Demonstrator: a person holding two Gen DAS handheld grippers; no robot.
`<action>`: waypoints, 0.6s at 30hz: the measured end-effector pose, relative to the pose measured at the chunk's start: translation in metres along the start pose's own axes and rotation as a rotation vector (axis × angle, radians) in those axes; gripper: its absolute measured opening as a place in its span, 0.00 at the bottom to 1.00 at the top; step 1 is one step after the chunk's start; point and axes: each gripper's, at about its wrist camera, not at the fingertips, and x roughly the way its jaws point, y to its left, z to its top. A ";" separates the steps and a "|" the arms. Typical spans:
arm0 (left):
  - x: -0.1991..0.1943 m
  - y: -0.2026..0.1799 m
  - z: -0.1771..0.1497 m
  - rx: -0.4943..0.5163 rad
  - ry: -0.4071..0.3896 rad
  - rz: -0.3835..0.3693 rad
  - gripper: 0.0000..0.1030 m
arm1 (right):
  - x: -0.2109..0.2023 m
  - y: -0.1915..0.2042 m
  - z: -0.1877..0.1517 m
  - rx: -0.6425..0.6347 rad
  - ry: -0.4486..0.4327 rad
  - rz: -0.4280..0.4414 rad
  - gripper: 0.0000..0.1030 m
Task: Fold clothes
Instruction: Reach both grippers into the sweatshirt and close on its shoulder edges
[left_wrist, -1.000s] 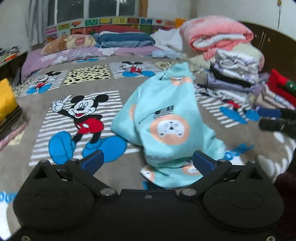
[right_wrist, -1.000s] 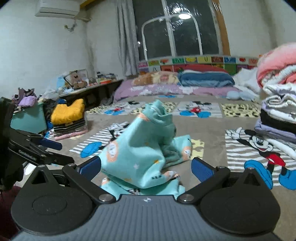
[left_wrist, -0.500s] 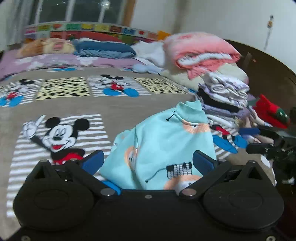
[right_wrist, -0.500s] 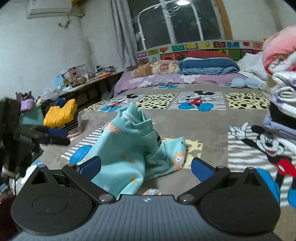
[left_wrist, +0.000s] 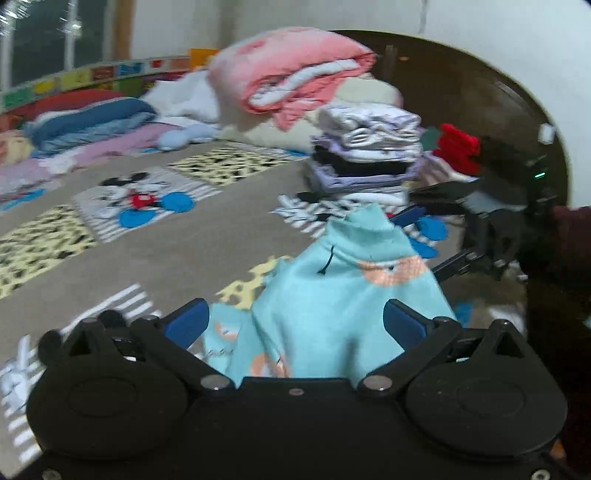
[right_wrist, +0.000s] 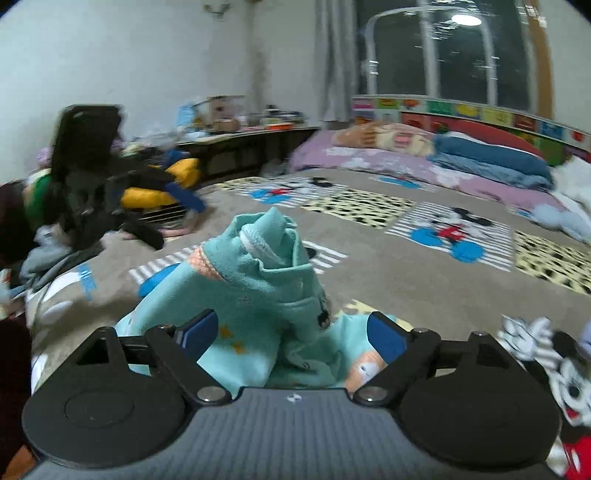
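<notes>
A light teal child's garment with orange round prints (left_wrist: 343, 291) lies bunched in a peaked heap on the Mickey Mouse blanket (left_wrist: 184, 236). It also shows in the right wrist view (right_wrist: 258, 291). My left gripper (left_wrist: 295, 325) is open, its blue fingers either side of the heap's near edge. My right gripper (right_wrist: 291, 332) is open too, its fingers straddling the heap from the opposite side. Neither holds the cloth. The right gripper shows beyond the heap in the left wrist view (left_wrist: 443, 236). The left gripper shows at the left of the right wrist view (right_wrist: 162, 206).
A tall stack of folded clothes (left_wrist: 365, 158) and a rolled pink blanket (left_wrist: 295, 77) stand at the back right. Red clothes (left_wrist: 458, 147) lie beside them. Pillows and blue bedding (right_wrist: 487, 155) line the far edge. A yellow garment (right_wrist: 159, 184) and clutter lie left.
Both grippers have closed in on the teal heap from opposite sides and lowered. The heap now sits between each pair of open fingers. Both views swung sideways with motion blur.
</notes>
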 end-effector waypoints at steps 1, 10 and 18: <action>0.003 0.006 0.003 0.002 0.003 -0.034 0.98 | 0.003 -0.004 0.000 -0.003 -0.002 0.023 0.85; 0.044 0.055 0.019 -0.047 0.049 -0.338 0.98 | 0.026 -0.039 -0.006 0.025 -0.035 0.180 0.85; 0.079 0.067 0.027 -0.038 0.123 -0.451 0.98 | 0.045 -0.050 -0.010 0.001 -0.030 0.296 0.83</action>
